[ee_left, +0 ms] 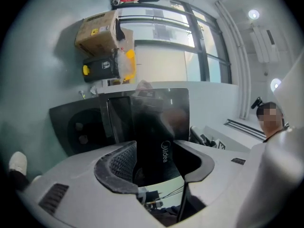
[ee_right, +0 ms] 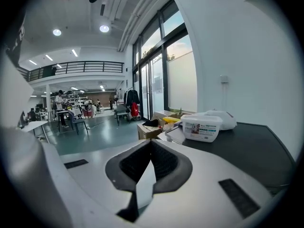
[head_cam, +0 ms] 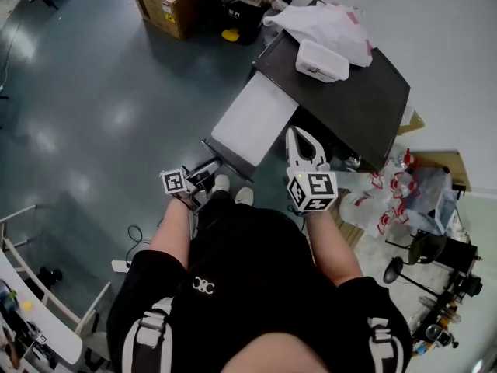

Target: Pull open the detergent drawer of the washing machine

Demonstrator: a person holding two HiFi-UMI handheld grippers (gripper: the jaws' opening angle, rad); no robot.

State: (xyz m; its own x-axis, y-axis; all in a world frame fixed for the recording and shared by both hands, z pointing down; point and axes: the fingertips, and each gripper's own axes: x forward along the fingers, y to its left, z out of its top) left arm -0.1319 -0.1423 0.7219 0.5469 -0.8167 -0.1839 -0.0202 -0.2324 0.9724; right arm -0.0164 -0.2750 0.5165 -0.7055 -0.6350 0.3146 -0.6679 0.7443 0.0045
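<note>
Black shirt (head_cam: 248, 286) and two bare forearms fill the bottom of the head view. At the end of the left forearm, the left gripper (ee_left: 155, 158) has its fingers (ee_left: 116, 163) spread wide and set on the drawer (ee_left: 159, 127). Its front is a dark glossy panel lettered Midea that fills the gap between them (that view is rolled, with the floor at its left). In the head view this gripper sits at the near end of the washer's (head_cam: 365, 107) front, just beside the person's white shoes (head_cam: 222, 183).

At the washer's near top edge the right gripper (head_cam: 301, 136) hovers with its fingers closed on each other and nothing between them. It points across the dark top.

Toward the top's far edge stands a white tub (head_cam: 321, 61) with a printed label, and a crumpled white bag (head_cam: 330, 22) lies against it. Red-printed plastic bags (head_cam: 392, 189) lie by the washer's right side. Beyond the washer a cardboard box (head_cam: 167, 2) rests on the grey floor (head_cam: 93, 92), well apart from both grippers.
</note>
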